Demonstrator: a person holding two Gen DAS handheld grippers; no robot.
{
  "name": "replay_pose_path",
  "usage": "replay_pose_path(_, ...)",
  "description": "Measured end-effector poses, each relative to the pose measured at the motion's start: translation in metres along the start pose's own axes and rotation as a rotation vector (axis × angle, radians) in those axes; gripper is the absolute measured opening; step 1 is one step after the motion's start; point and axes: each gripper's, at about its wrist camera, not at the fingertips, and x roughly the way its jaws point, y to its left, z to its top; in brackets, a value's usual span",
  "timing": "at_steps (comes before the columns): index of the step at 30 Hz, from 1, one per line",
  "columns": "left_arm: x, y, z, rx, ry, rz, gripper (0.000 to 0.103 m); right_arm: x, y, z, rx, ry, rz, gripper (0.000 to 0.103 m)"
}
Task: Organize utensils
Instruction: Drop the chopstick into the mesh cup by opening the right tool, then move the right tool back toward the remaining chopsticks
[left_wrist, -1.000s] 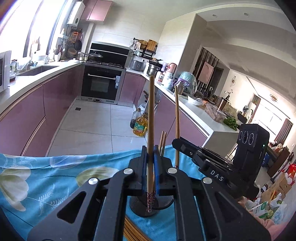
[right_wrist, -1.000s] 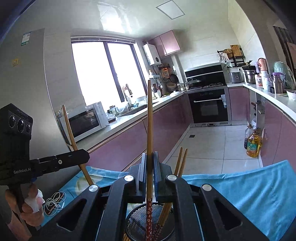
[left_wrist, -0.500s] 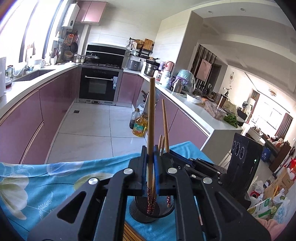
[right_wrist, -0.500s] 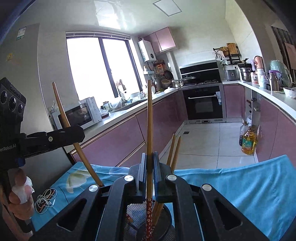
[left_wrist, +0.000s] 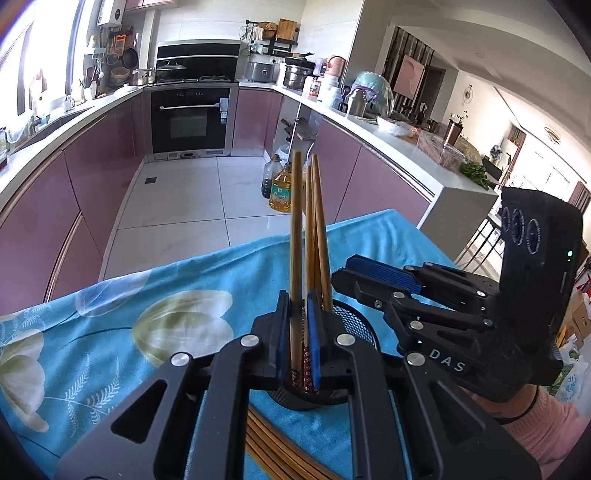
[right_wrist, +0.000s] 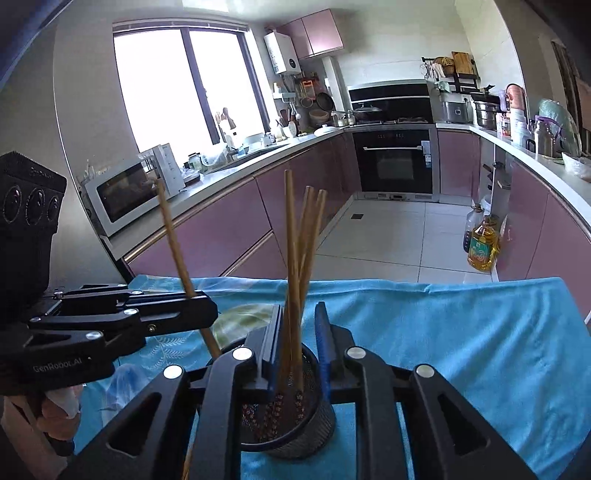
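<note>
**Chopsticks gathered in a mesh holder, both claws at the rim**

Chopsticks (right_wrist: 295, 280) of light wood with dark patterned tips stand tip-down in a round black mesh holder (right_wrist: 314, 428). The holder sits on a surface covered by a turquoise cloth (right_wrist: 461, 343) printed with pale flowers.

Seen from the right wrist, the right claw (right_wrist: 295, 347) reaches over the holder with its blue pads on either side of the standing sticks. Its jaws have just been opening, and a clear gap shows between the right-hand pad and the sticks, so nothing is gripped.

The left claw (left_wrist: 298, 332) comes in from the left side of that view. Its jaws are nearly closed around one chopstick (left_wrist: 295, 229), which slants upward above the claw and reaches down to the holder's near rim. From the left wrist, this stick stands between the two blue pads, its patterned tip low inside the holder beside the others.

More chopsticks (left_wrist: 273, 450) lie flat on the cloth in front of the holder, partly hidden under the left claw.

A hand in a pink sleeve (left_wrist: 532, 421) holds the right claw's handle.
</note>
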Motion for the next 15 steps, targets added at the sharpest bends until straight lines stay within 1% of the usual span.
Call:
replay_pose_path(2, 0.003, 0.001, -0.003, -0.009, 0.003, 0.008, 0.011, -0.003, -0.002, -0.002, 0.011, -0.005, 0.004, 0.021)
replay_pose_path(4, 0.002, 0.002, -0.008, -0.007, -0.005, 0.017, 0.013, -0.005, -0.004, -0.004, 0.015, -0.001, 0.011, 0.025)
replay_pose_path(8, -0.008, 0.005, -0.019, -0.028, -0.036, 0.011, 0.021, -0.011, -0.005, -0.009, 0.018, 0.004, 0.021, 0.028)
replay_pose_path(11, -0.019, 0.012, -0.03, -0.053, -0.058, 0.01, 0.024, -0.018, -0.003, -0.013, 0.013, 0.0, 0.032, 0.031)
replay_pose_path(13, -0.027, 0.015, -0.039, -0.063, -0.072, 0.019, 0.025, -0.025, 0.0, -0.016, 0.004, -0.005, 0.044, 0.036)
replay_pose_path(15, -0.037, 0.019, -0.049, -0.073, -0.09, 0.026, 0.031, -0.033, 0.004, -0.018, -0.01, -0.011, 0.064, 0.039)
